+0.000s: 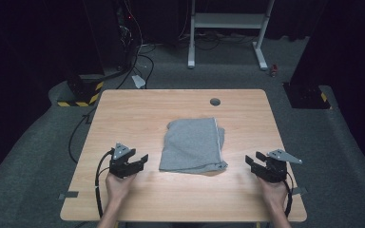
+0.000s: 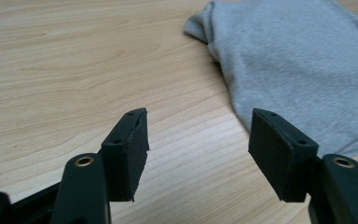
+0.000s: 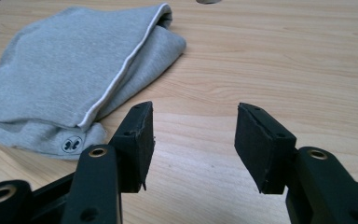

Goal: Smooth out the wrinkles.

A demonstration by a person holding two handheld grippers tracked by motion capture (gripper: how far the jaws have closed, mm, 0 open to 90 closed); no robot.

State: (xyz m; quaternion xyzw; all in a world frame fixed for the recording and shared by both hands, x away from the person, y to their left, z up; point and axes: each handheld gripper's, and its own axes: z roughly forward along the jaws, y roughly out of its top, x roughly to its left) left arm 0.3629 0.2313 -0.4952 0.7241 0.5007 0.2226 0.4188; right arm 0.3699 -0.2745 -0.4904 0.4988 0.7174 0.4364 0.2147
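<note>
The left gripper point(image 1: 145, 159) and the right gripper point(image 1: 248, 160) both stand with jaws apart, nothing between them, low over the light wooden table point(image 1: 133, 111). Between them, at the table's centre, lies the folded grey fabric garment point(image 1: 192, 145), at three o'clock of the left and nine o'clock of the right.

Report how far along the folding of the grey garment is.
Looks done: the grey garment lies folded into a compact stack mid-table. In hand: nothing; the left gripper and right gripper sit open on either side, clear of it. Left: at most tidying the uneven layers at its right edge.
</note>
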